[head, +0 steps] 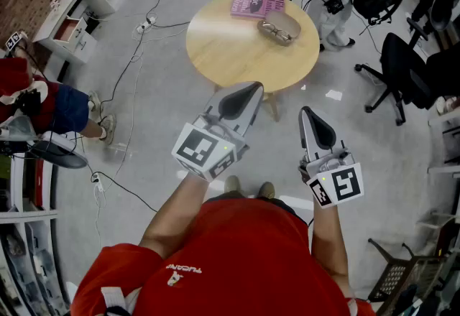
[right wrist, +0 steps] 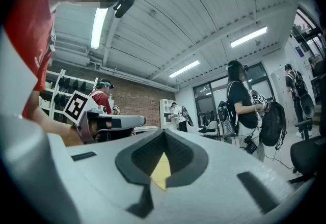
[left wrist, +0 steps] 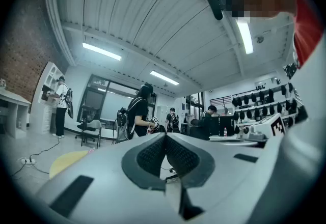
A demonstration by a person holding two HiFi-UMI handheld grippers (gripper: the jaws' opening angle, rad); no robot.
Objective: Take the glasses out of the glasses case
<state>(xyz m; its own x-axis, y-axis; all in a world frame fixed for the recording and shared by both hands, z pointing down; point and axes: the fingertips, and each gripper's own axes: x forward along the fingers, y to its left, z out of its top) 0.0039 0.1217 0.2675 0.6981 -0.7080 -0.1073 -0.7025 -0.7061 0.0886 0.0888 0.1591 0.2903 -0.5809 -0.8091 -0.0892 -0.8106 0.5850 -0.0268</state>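
The glasses case lies on the round wooden table, towards its far right, with what looks like glasses in it. Both grippers hang over the floor well short of the table's near edge, pointing towards it. My left gripper is shut with nothing held; its pads meet at the tip in the left gripper view. My right gripper is also shut and empty. In the right gripper view the pads touch at the tip, and a sliver of the yellow table shows below it.
A pink book lies on the table beside the case. Black office chairs stand to the right. Cables and a power strip run over the floor at left. A white shelf stands far left. People stand behind the table.
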